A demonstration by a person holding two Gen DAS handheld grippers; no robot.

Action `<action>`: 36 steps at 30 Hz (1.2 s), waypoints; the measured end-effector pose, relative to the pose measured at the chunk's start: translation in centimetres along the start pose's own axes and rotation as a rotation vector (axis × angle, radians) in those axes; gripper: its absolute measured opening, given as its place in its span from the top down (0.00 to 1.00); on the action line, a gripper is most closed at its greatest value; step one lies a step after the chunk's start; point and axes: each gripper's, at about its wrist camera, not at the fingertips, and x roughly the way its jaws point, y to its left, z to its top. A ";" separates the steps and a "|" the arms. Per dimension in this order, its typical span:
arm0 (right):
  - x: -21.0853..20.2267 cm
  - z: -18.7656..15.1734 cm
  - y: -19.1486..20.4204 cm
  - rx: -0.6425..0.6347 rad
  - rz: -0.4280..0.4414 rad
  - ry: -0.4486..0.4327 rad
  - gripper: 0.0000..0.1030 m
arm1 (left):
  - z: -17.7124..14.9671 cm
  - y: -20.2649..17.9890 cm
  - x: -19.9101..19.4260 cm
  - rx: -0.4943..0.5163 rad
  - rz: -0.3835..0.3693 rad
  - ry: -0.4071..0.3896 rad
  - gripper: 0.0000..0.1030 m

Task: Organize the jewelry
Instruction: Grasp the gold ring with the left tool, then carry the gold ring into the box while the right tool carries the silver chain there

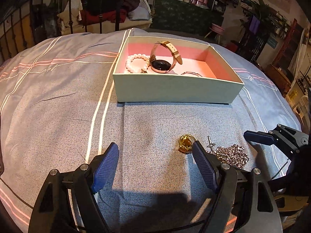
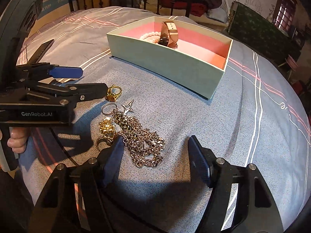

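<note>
Both grippers spread, holding nothing. Left gripper [image 1: 155,162] lower centre, gold ring [image 1: 185,143] just outside its right finger. Right gripper [image 2: 155,151] over chain [image 2: 142,139] pile. Risk: chain tangled with gold charm [image 2: 106,130], drags neighbours; box [image 2: 169,66] upper centre

Pale green box [image 1: 175,91], pink inside; grey-blue bedspread [image 1: 58,116], white-pink lines.
</note>
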 end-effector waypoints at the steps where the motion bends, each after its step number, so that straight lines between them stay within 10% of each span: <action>1: 0.1 0.1 0.0 0.000 0.001 0.002 0.33 | -0.1 0.0 0.1 -0.001 -0.004 0.006 0.26; 5: 0.4 0.7 0.1 0.007 0.022 0.003 0.42 | 0.1 -0.7 0.4 0.023 -0.011 0.003 0.26; 10: -0.1 0.6 2.0 -0.038 0.052 -0.011 0.81 | 0.8 -2.1 1.1 0.068 -0.035 0.016 0.26; 17: -1.6 -0.9 0.5 0.067 0.106 -0.038 0.82 | 0.9 -2.8 1.6 0.096 -0.023 0.020 0.31; 21: -2.6 -1.0 -0.5 0.111 0.114 -0.068 0.82 | 1.3 -2.7 1.4 0.092 -0.021 0.003 0.78; 36: -10.1 4.8 -1.5 0.056 0.072 -0.322 0.82 | 6.7 -1.6 -5.6 0.043 -0.105 -0.209 0.78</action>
